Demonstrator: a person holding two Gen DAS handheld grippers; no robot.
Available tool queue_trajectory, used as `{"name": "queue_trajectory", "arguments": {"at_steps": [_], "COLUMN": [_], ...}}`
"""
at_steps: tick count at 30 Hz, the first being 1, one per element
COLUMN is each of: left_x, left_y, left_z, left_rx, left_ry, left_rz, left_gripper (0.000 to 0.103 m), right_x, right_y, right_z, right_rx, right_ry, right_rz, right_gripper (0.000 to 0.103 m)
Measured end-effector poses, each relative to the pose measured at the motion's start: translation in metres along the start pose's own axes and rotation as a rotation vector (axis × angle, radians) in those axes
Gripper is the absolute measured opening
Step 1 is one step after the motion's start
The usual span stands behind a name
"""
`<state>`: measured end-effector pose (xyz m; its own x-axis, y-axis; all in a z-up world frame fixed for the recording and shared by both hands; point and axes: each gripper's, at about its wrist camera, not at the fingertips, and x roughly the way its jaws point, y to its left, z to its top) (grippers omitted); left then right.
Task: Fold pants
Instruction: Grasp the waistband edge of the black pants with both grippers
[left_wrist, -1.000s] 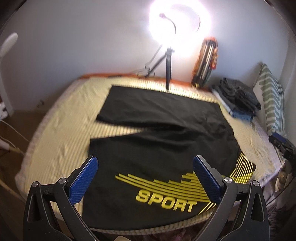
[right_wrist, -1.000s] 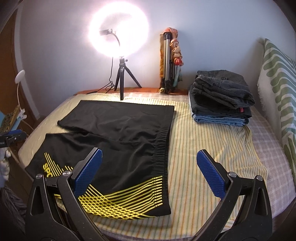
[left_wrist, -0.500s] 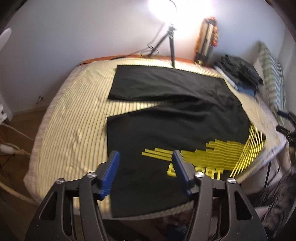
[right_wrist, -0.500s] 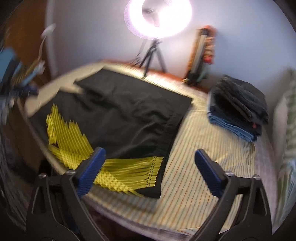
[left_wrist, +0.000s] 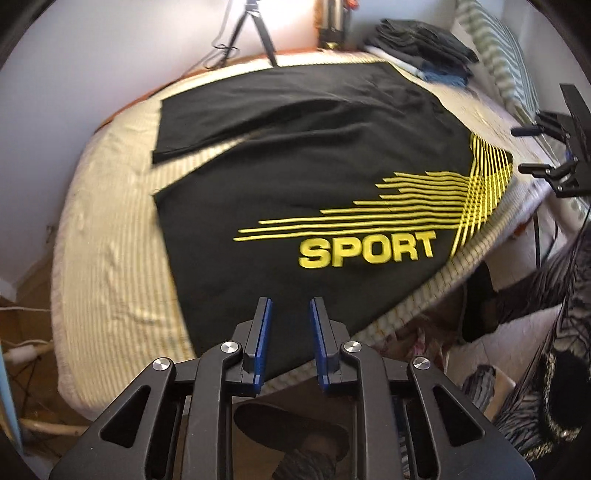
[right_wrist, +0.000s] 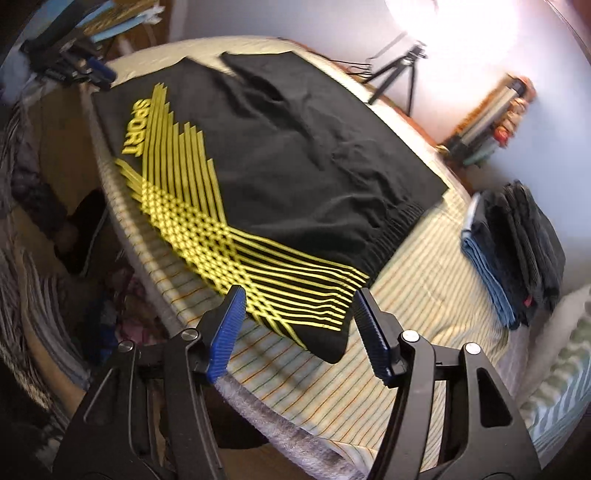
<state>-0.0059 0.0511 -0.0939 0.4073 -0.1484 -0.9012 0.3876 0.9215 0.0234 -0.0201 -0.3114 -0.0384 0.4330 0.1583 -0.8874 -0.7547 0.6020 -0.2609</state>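
Note:
Black shorts (left_wrist: 314, 147) with yellow stripes and the word SPORT lie spread flat on the striped bed sheet (left_wrist: 107, 236); they also show in the right wrist view (right_wrist: 295, 155). My left gripper (left_wrist: 290, 306) hovers over the near hem of the SPORT leg, its jaws narrowed to a small gap with nothing between them. My right gripper (right_wrist: 297, 295) is open, its blue pads on either side of the yellow-striped waistband corner (right_wrist: 325, 343), just above it.
A stack of folded pants (right_wrist: 517, 243) lies at the bed's right side, next to a striped pillow (left_wrist: 506, 48). A ring light on a tripod (right_wrist: 402, 70) stands at the back wall. The other gripper (left_wrist: 565, 140) shows at the bed's right edge.
My left gripper has narrowed from wide open to a small gap and dropped towards the near hem. My right gripper has swung down to the waistband corner and narrowed somewhat.

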Motion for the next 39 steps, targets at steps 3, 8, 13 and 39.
{"name": "queue_trajectory", "arguments": {"at_steps": [3,8,13,39], "left_x": [0.002,0.004,0.0,0.019], "left_y": [-0.005,-0.007,-0.016,-0.009], "left_z": [0.002,0.002,-0.001,0.01], "left_rx": [0.012,0.013,0.065,0.142], "left_ry": [0.001,0.003,-0.007,-0.087], "left_rz": [-0.026,-0.063,-0.088,0.051], "left_gripper": [0.019,0.019,0.032,0.001], "right_x": [0.007,0.031,0.039,0.014], "right_y": [0.01,0.031,0.031,0.0], "right_z": [0.001,-0.003,0.0,0.028], "right_rx": [-0.078,-0.238,-0.267,-0.057], "right_ry": [0.03,0.113,0.142,-0.007], "right_rz": [0.011,-0.056,-0.099,-0.163], "right_gripper": [0.063,0.063,0.02,0.004]}}
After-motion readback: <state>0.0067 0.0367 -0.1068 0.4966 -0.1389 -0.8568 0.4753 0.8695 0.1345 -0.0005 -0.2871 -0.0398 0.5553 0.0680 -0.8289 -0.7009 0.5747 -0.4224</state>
